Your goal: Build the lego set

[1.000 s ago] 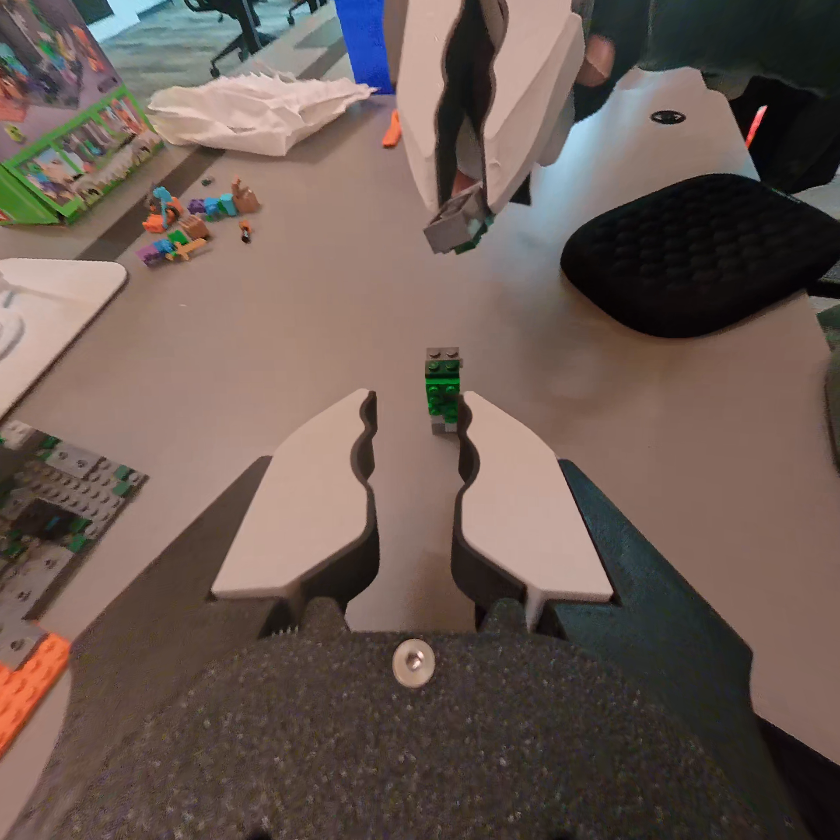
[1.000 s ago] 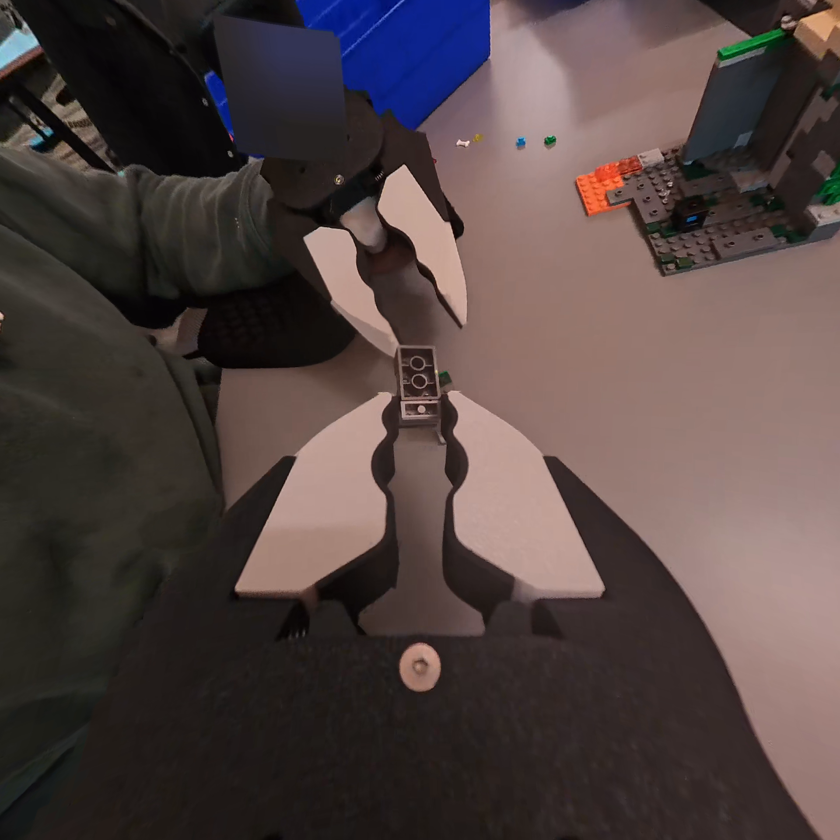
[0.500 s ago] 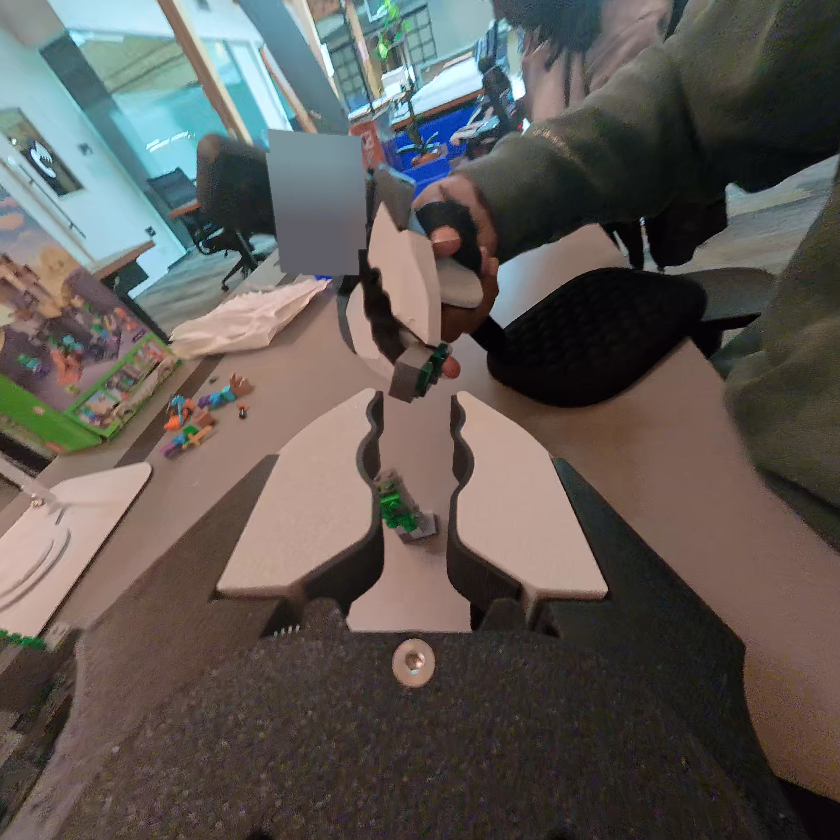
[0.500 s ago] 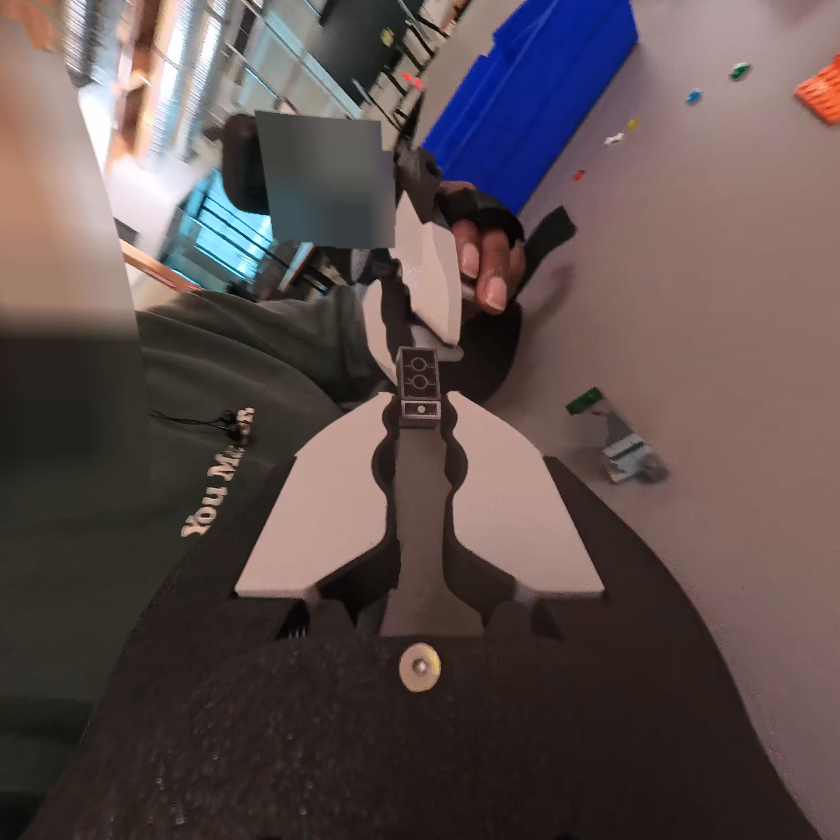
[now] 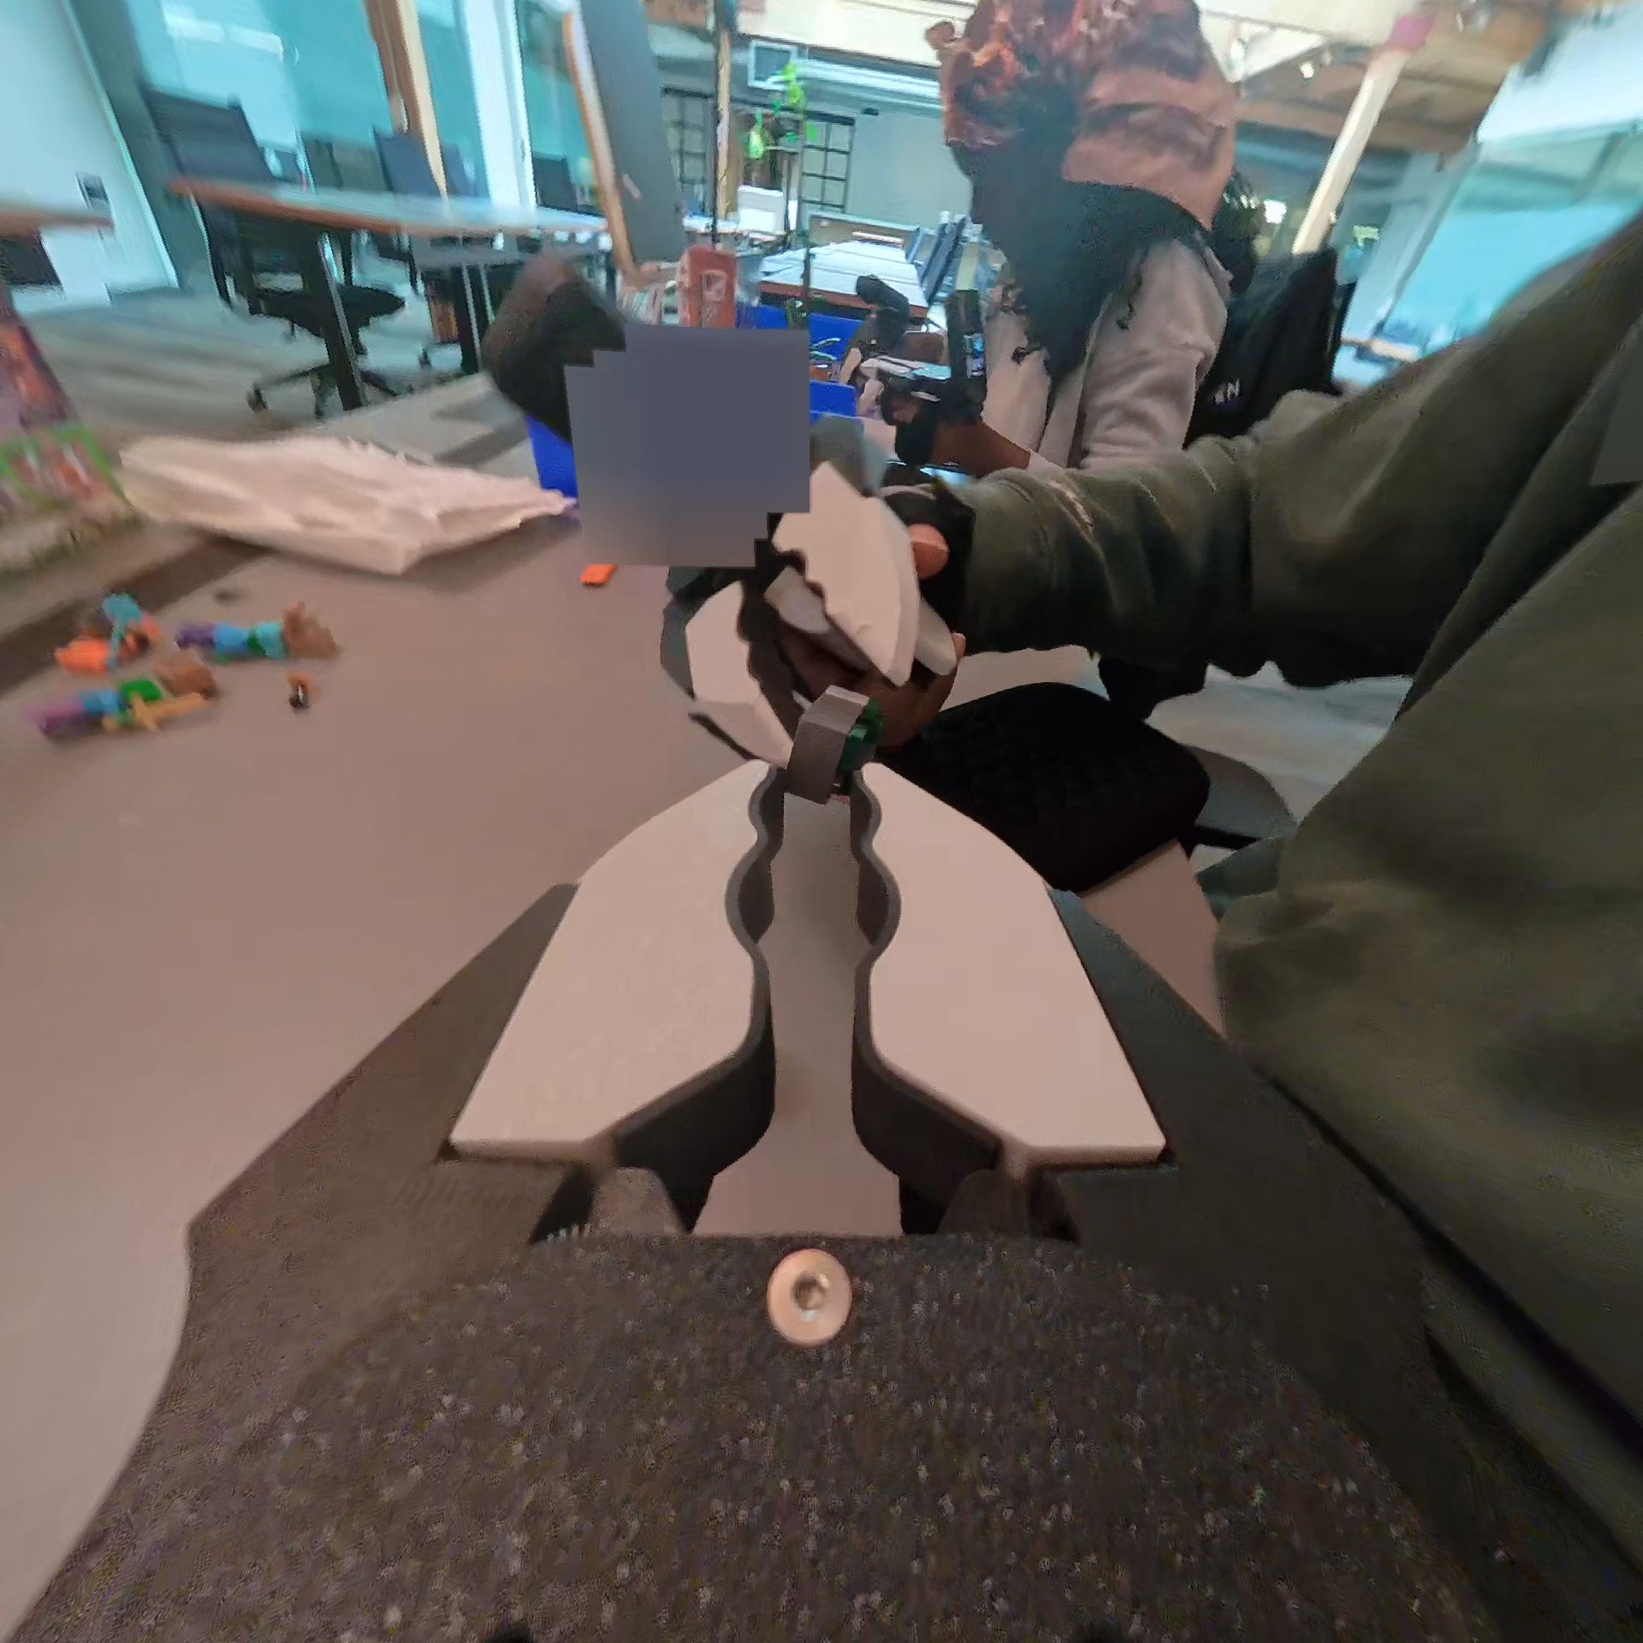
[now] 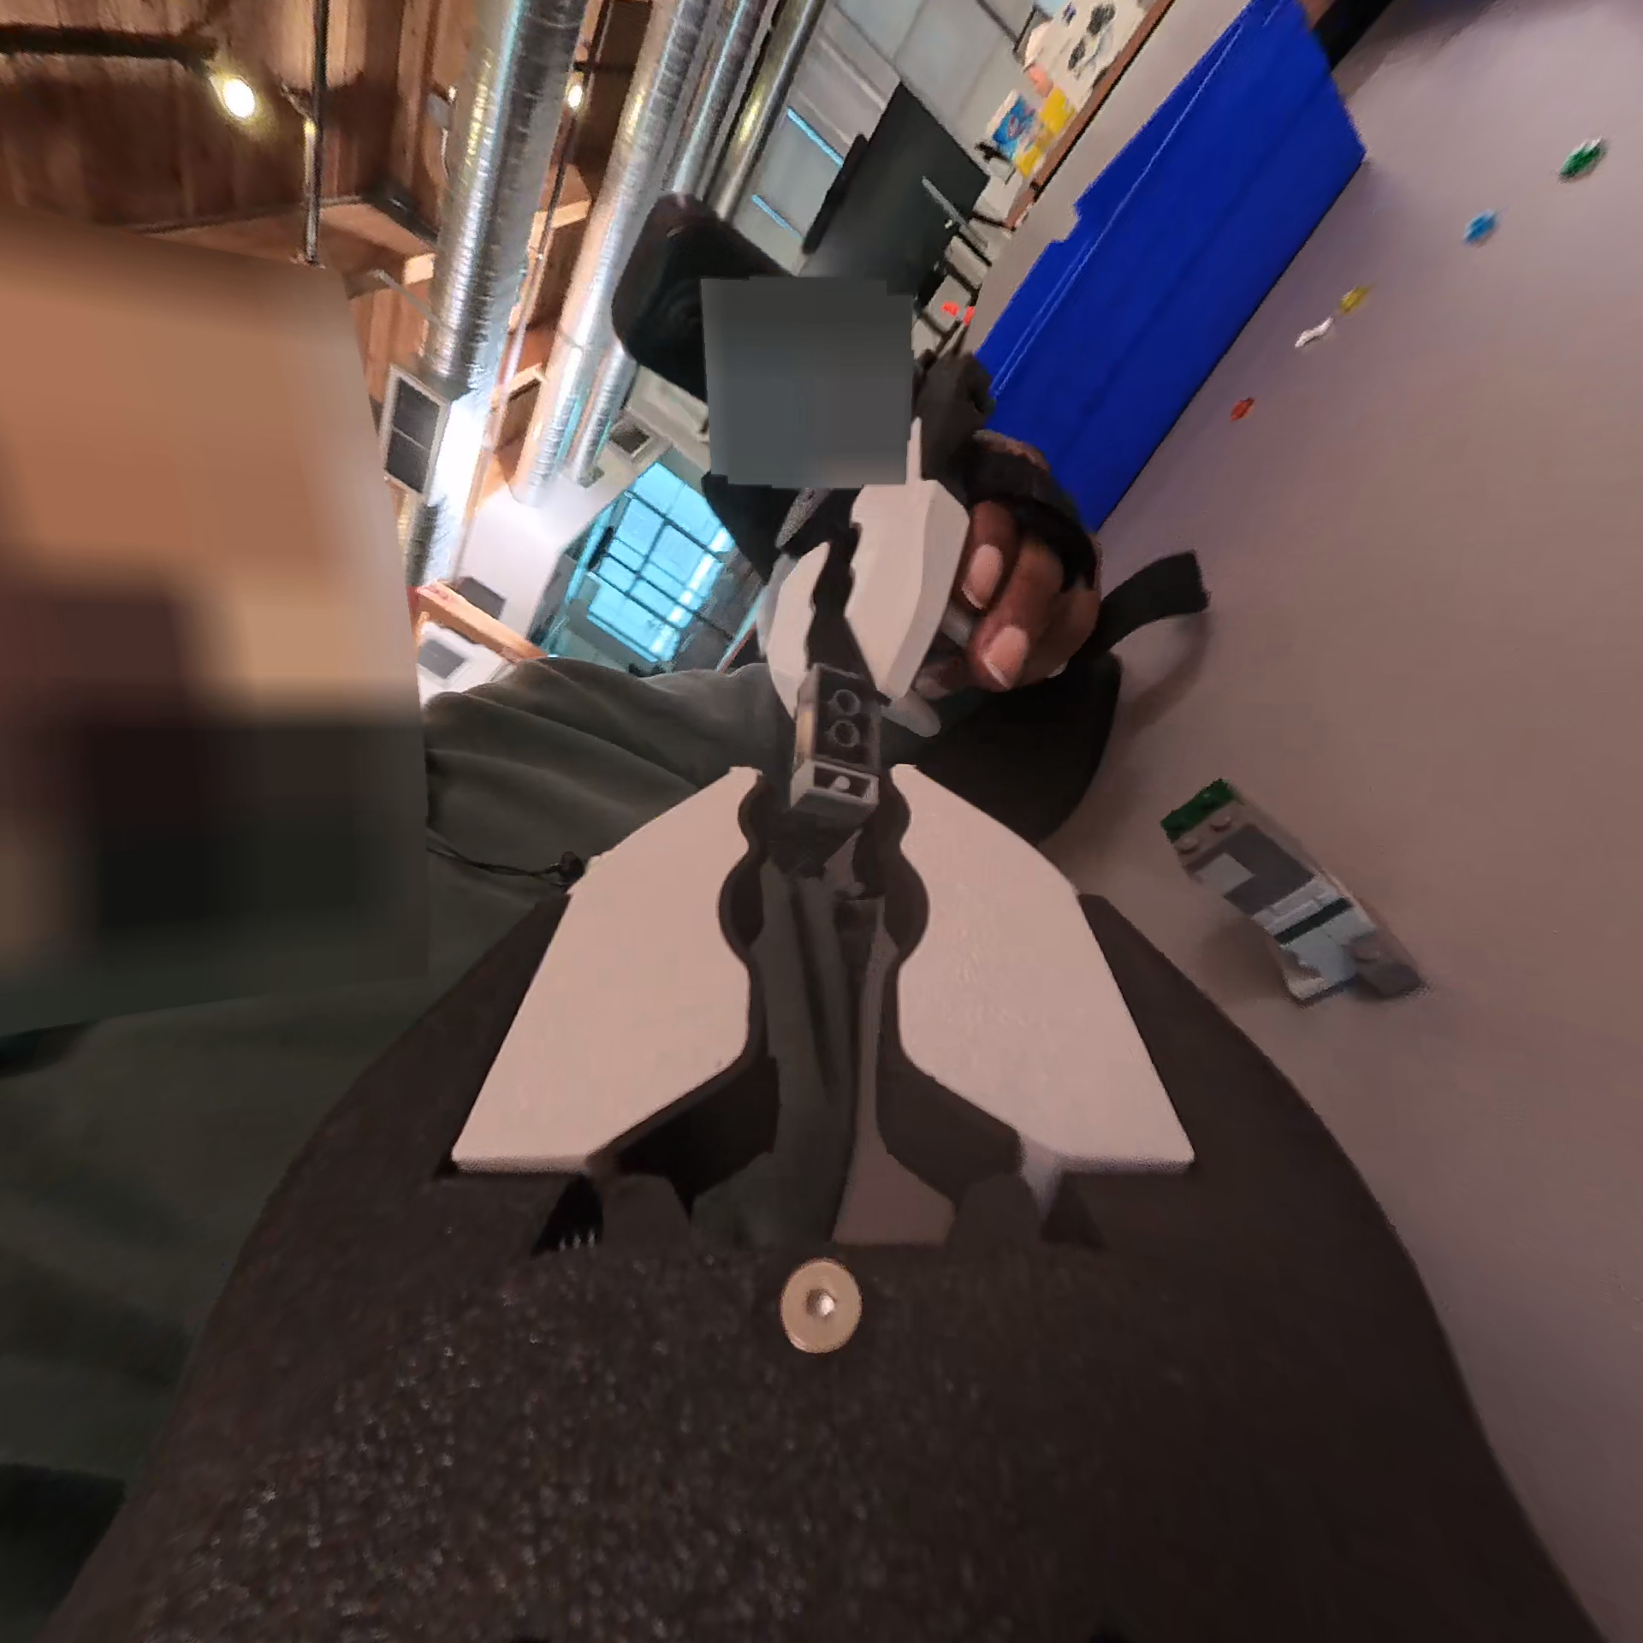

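Note:
My right gripper (image 6: 822, 791) is shut on a dark grey lego piece (image 6: 840, 725) with a green part on its side (image 5: 861, 733) and holds it in the air above the grey table (image 6: 1422, 622). My left gripper (image 5: 816, 784) faces it tip to tip. Its jaws stand narrow around the far end of the same grey piece (image 5: 822, 742). The right gripper also shows in the left wrist view (image 5: 800, 711), and the left gripper in the right wrist view (image 6: 840, 685). A small grey and green assembly (image 6: 1289, 898) lies on its side on the table.
A black cushion (image 5: 1040, 782) lies behind the grippers. Lego minifigures (image 5: 178, 658), a white bag (image 5: 329, 502) and an orange piece (image 5: 597, 573) lie at the far left. A blue bin (image 6: 1182, 293) and loose small pieces (image 6: 1476, 227) sit on the table. A person sits beyond. The tips of both grippers are at nearly the same place.
My left gripper has risen off the table, leaving the small green and grey assembly lying there. It has narrowed its jaws around the end of the grey piece that my right gripper holds.

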### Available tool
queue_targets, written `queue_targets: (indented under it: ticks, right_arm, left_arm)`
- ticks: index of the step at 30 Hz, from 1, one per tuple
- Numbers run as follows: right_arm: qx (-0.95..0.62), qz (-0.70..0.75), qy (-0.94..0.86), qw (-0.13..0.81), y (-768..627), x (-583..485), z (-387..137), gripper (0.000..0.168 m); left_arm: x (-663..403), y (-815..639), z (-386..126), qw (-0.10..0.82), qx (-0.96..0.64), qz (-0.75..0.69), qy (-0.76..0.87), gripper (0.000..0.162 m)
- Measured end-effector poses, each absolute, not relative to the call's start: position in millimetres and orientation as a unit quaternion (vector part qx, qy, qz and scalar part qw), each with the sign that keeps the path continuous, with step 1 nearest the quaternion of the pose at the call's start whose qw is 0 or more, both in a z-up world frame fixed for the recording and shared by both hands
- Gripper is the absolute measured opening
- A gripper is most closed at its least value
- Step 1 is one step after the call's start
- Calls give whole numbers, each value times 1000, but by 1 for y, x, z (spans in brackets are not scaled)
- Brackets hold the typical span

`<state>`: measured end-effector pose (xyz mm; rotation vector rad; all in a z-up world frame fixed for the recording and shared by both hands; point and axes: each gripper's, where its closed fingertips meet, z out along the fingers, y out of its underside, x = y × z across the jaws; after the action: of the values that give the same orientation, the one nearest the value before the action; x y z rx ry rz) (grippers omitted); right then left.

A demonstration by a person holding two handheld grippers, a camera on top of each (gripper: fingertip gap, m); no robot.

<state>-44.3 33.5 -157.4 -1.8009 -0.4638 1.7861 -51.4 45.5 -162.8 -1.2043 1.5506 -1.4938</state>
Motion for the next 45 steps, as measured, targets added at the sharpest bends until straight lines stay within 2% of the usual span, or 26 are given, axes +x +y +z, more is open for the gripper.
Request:
queue_targets:
  ticks: [3, 8, 14, 18, 20, 31, 36, 45]
  right_arm:
    - [-706, 577, -213, 351, 42, -37, -165, 25]
    - [-742, 255, -354, 509, 56, -22, -177, 33]
    - [-706, 11, -439, 555, 58, -38, -185, 41]
    - [-683, -72, -442, 577, 65, -39, -183, 28]
    - [-702, -45, -422, 572, 66, -39, -184, 18]
    - [-792, 202, -248, 521, 63, -34, -179, 17]
    - [-784, 241, -264, 508, 53, -50, -179, 17]
    - [-773, 274, -307, 482, 38, -62, -184, 16]
  left_arm:
    - [-50, 57, -167, 272, -514, -602, 547, 13]
    - [-49, 63, -178, 170, -558, -649, 488, 11]
    - [-46, 63, -181, 122, -569, -675, 453, 11]
    - [-47, 65, -179, 113, -571, -687, 436, 11]
    - [-48, 66, -178, 131, -562, -684, 446, 11]
    - [-44, 68, -178, 362, -501, -539, 573, 26]
    - [-49, 51, -174, 362, -451, -556, 597, 30]
    - [-56, 36, -178, 343, -411, -563, 630, 21]
